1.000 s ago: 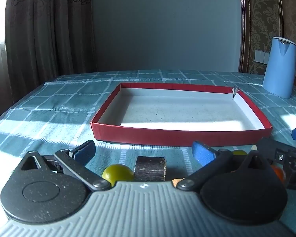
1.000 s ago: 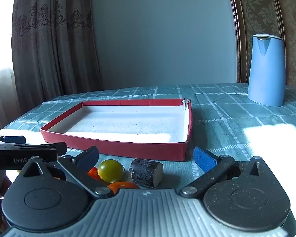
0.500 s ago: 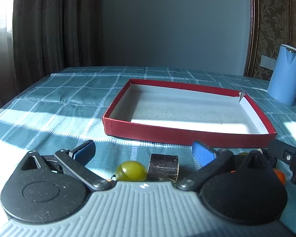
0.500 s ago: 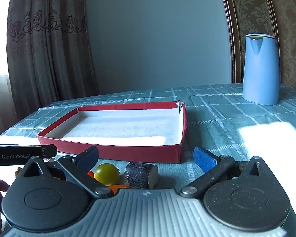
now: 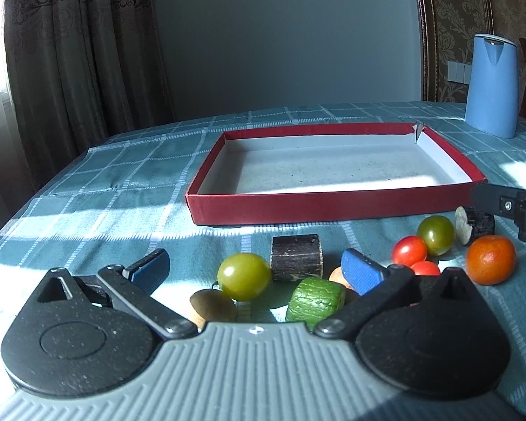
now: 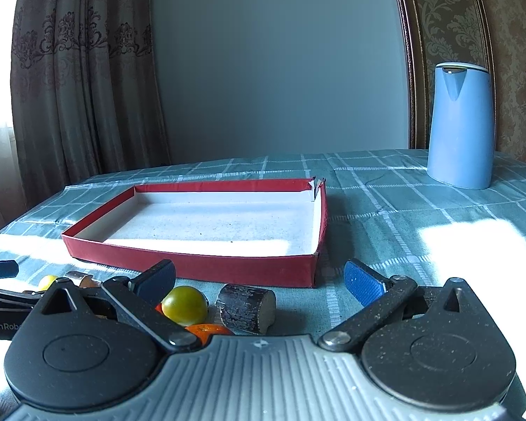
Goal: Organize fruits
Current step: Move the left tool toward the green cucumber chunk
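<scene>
Left claw (image 5: 256, 268) has risen and drawn back since the earlier frame, exposing more fruit; it hangs wide open, empty. Right claw (image 6: 259, 275) likewise wide open, empty. Fruits on worktop (image 5: 87, 217) just before the red tray (image 5: 333, 205): green tomato (image 5: 243, 275), red tomatoes (image 5: 409, 251), orange (image 5: 491, 259), dark log pieces (image 5: 296, 259). Tray holds no fruit.

Matt cardboard tray (image 5: 333, 207), woven checked tablecloth (image 5: 122, 189) — glossy green tomato (image 5: 243, 275).

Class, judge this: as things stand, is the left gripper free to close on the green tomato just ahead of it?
Probably yes: the left gripper is open, and the green tomato lies between its fingers uncovered.
</scene>
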A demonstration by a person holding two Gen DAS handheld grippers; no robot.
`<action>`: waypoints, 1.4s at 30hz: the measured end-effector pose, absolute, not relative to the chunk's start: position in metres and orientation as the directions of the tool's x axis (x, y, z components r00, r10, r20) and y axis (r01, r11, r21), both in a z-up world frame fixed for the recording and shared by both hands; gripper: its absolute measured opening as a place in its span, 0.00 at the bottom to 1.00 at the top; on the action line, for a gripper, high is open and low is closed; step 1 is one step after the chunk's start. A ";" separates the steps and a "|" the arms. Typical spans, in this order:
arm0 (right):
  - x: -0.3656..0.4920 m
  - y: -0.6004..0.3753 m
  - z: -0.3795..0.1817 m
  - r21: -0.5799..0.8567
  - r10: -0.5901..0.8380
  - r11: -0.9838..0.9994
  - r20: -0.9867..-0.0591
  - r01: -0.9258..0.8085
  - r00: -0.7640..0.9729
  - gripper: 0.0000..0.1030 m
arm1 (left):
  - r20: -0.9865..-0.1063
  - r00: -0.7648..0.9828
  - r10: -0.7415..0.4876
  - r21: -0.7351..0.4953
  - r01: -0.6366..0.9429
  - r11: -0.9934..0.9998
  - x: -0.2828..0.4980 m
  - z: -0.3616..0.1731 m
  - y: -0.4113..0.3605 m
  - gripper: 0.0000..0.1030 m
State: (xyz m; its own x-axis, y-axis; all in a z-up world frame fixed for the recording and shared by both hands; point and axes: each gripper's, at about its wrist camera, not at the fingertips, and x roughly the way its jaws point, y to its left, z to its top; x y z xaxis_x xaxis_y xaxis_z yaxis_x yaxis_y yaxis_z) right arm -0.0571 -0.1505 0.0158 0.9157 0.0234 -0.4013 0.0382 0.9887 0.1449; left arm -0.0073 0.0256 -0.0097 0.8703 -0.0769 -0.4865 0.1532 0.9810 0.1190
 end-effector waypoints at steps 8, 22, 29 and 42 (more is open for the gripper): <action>-0.056 -0.147 0.014 0.139 0.022 0.990 -0.415 0.039 0.909 1.00 | -0.486 0.870 -0.084 0.121 0.163 0.979 -0.007 -0.010 0.024 1.00; -0.056 -0.151 0.013 0.162 0.016 0.985 -0.416 0.057 0.909 1.00 | -0.477 0.870 -0.122 0.152 0.218 0.964 -0.013 -0.012 0.016 1.00; -0.055 -0.151 0.013 0.163 0.016 0.985 -0.420 0.058 0.907 1.00 | -0.479 0.869 -0.125 0.154 0.224 0.962 -0.013 -0.012 0.016 1.00; -0.056 -0.153 0.013 0.172 0.008 0.982 -0.419 0.071 0.908 1.00 | -0.504 0.846 -0.176 0.176 0.300 0.938 -0.018 -0.017 0.012 1.00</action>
State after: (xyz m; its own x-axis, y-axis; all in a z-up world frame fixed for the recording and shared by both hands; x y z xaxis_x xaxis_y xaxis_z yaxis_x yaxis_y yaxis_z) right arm -0.0555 -0.1530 0.0131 0.9080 0.0077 -0.4189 0.0712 0.9825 0.1723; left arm -0.0183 0.0120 -0.0166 0.8458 -0.1756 -0.5038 0.2995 0.9377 0.1760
